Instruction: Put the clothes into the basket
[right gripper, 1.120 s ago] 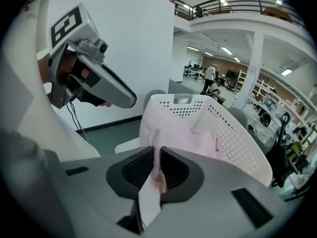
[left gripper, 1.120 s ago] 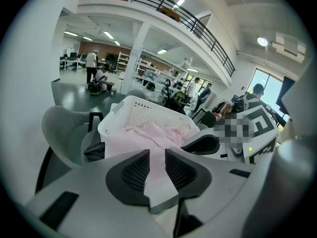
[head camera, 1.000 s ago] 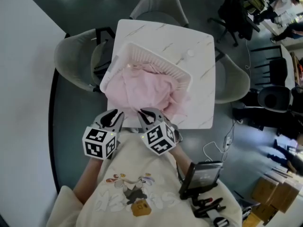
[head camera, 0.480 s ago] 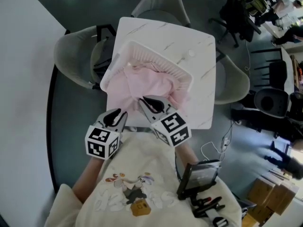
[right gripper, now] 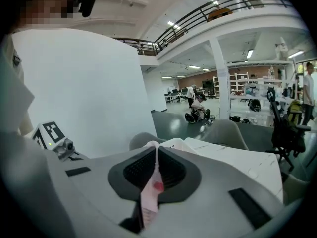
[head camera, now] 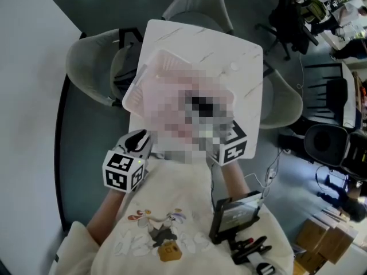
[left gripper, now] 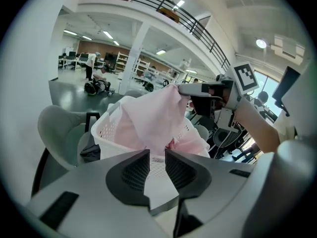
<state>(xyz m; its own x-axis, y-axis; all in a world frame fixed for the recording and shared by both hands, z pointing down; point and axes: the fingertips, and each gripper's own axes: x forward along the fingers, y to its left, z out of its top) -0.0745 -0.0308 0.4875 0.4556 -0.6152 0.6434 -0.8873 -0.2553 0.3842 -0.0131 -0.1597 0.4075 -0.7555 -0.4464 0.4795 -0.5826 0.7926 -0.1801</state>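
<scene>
**Right Gripper Pinching the Pink Garment Above the Basket**

**Right gripper view.** Your right gripper [right gripper: 156,153] has its jaws pressed together on a fold of the pink garment [right gripper: 150,195]. A narrow strip of the fabric, bearing a red spot, hangs out of the pads on the camera side. A little more fabric shows just past the tips. The white table [right gripper: 242,160] lies ahead and to the right of the tips. A plain white wall [right gripper: 84,88] fills the space to their left.

**Left gripper view.** Your left gripper [left gripper: 157,157] holds its jaws spread, with nothing pinched. Only the white tabletop shows through the gap. The white lattice basket [left gripper: 110,133] stands on the table straight ahead of the tips. The garment rises out of the basket to the right gripper, which holds its top edge above and to the right of the left gripper's tips. The lower part of the garment lies inside the basket, and one fold drapes over the rim on the right side. A grey chair [left gripper: 57,130] stands to the left of the basket.

**Head view.** The middle of the basket cannot be read here. The left gripper sits at the near edge of the table, just short of the basket. The right gripper's marker cube [head camera: 234,149] is over the table by the basket's near right corner, ahead and to the right of the left gripper. Its tips cannot be made out in this view.
</scene>
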